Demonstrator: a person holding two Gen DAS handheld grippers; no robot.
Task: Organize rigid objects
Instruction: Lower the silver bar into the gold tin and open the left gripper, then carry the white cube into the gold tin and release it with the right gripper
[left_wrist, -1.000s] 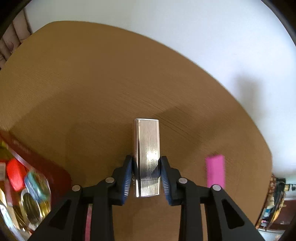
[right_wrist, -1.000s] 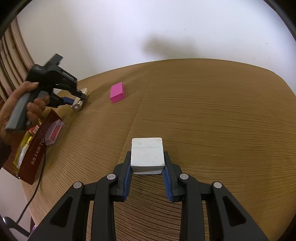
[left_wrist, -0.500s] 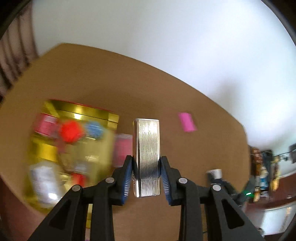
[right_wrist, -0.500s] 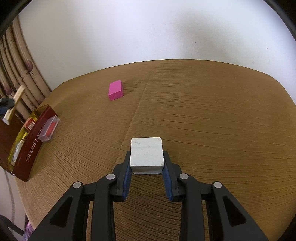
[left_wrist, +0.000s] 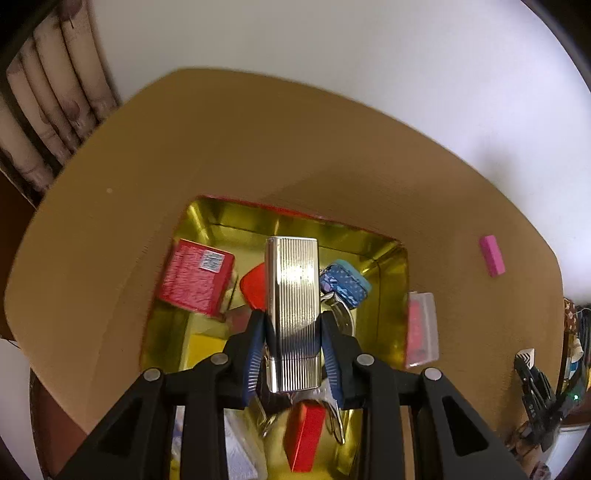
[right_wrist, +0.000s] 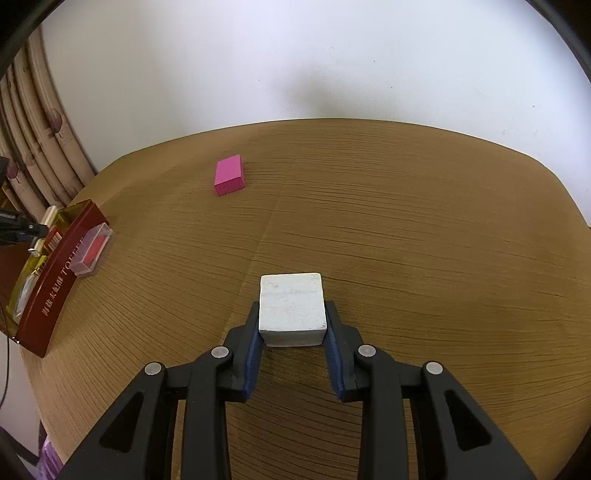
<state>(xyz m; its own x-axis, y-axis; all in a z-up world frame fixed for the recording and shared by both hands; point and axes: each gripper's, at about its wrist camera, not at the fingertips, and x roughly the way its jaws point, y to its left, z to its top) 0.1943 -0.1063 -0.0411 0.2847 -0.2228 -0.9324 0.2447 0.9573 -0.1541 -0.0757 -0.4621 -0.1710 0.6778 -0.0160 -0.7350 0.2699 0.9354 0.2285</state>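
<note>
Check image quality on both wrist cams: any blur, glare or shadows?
Left wrist: motion blur on the table edge and tin contents; bright glare on the lighter and the tin's gold walls; fisheye bends the table rim. Right wrist: sharp, even light, a soft shadow on the wall, no glare on the white block.

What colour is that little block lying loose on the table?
Bright pink block, plain and unpatterned; the right wrist view shows it best.

Glossy ribbed metal lighter (left_wrist: 291, 295), shiny gold tin (left_wrist: 391, 258), matt grained wooden table (right_wrist: 406, 221).
</note>
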